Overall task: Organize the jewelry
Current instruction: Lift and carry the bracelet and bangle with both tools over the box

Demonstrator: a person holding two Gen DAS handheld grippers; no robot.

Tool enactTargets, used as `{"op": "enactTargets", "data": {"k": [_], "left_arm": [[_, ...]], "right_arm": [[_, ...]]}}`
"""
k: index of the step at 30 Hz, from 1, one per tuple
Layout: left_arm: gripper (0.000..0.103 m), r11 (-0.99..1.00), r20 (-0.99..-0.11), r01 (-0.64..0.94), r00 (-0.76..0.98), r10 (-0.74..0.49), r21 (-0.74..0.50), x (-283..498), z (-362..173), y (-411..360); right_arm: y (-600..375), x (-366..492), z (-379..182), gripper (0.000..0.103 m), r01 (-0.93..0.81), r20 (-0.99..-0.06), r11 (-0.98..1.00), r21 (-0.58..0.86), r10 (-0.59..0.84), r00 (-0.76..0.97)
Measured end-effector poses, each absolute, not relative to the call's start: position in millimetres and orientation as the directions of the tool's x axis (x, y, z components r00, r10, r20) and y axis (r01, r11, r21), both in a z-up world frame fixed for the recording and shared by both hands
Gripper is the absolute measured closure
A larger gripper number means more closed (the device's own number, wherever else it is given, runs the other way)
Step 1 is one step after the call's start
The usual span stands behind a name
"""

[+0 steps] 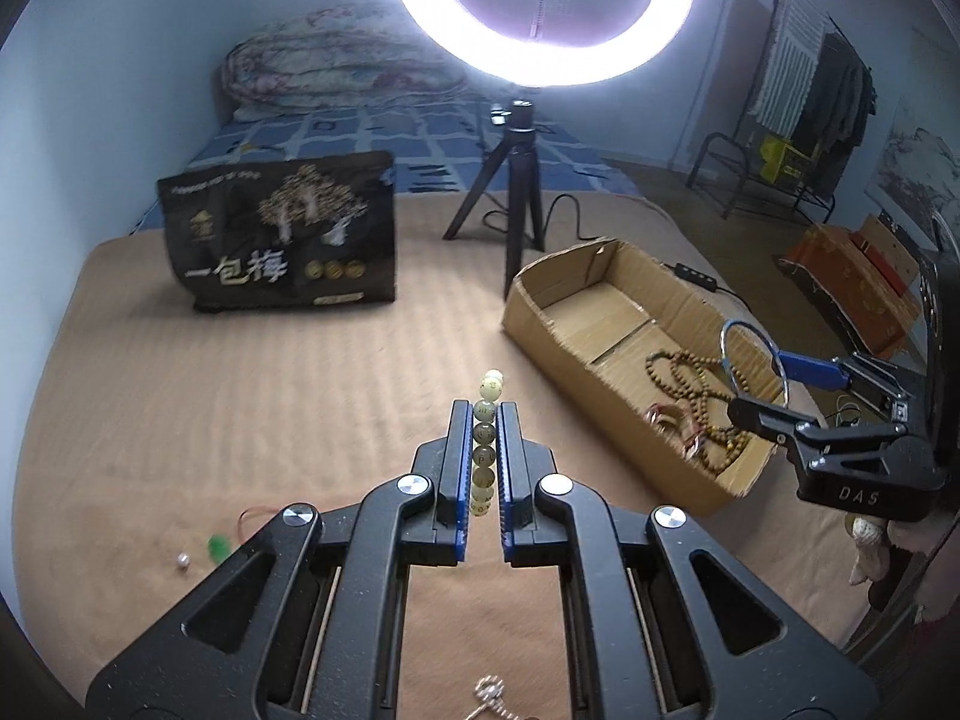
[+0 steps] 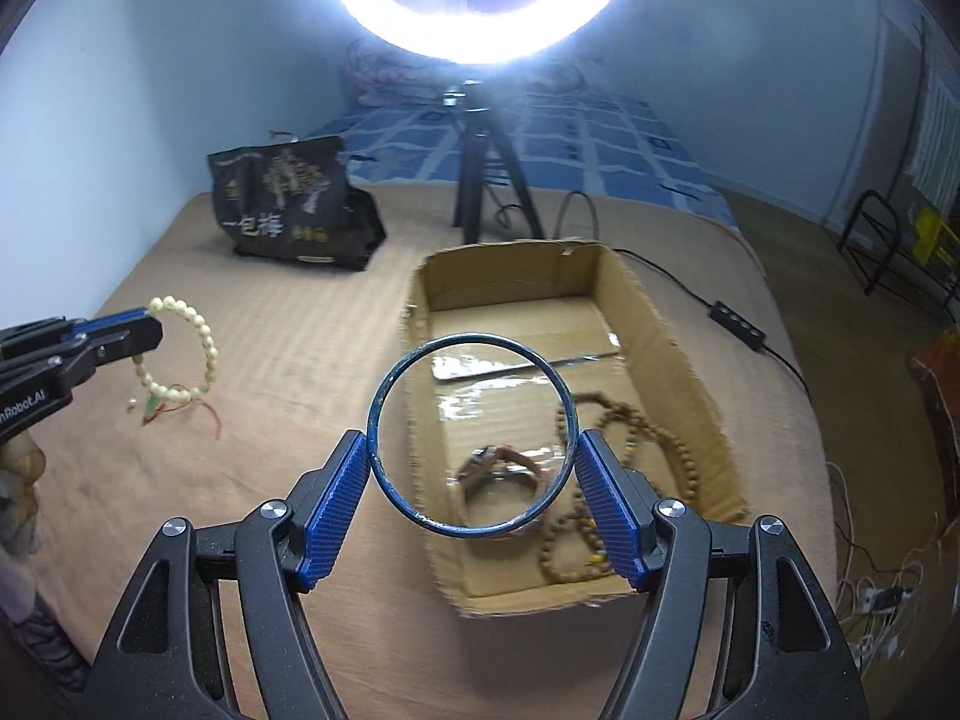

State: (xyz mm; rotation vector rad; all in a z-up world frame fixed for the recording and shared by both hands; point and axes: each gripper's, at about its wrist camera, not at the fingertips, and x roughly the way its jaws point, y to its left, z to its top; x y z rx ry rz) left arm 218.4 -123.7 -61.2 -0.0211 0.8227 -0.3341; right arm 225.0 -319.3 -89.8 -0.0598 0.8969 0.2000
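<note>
My left gripper [image 1: 485, 411] is shut on a pale bead bracelet [image 1: 486, 444], which hangs above the tan blanket; the beads run in a line between the blue pads. The right wrist view shows the same bracelet [image 2: 201, 336] dangling from the left gripper [image 2: 153, 324], with red threads at its bottom. My right gripper [image 2: 472, 447] grips a thin blue bangle [image 2: 373, 420] across its width, over the near left part of the cardboard box [image 2: 672, 324]. In the left wrist view the right gripper [image 1: 753, 384] holds the bangle [image 1: 727, 354] above the box [image 1: 576, 354].
A brown wooden bead necklace [image 2: 678, 450] and a reddish bracelet [image 2: 498, 468] lie in the box. A green bead and a pearl [image 1: 216, 543] and a silver chain [image 1: 489, 693] lie on the blanket. A black snack bag [image 1: 282, 234] and a ring light tripod [image 1: 519, 204] stand behind.
</note>
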Motion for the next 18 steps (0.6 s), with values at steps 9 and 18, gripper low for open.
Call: {"op": "enactTargets", "data": {"k": [9,18], "left_arm": [[0.098,0.929,-0.7,0.336,0.627,-0.342,-0.153,252.4,-56.7,-168.0],[0.098,0.916,-0.705,0.363,0.604,-0.372,-0.172,287.0,-62.0,-205.8]], "right_arm": [[-341.2,232.1,-94.0,0.033,-0.145,-0.782,0.989,0.038,0.12,0.612],[-349.2,239.7,-103.0,0.033,-0.114,-0.792,0.993,0.034,0.097,0.603]]}}
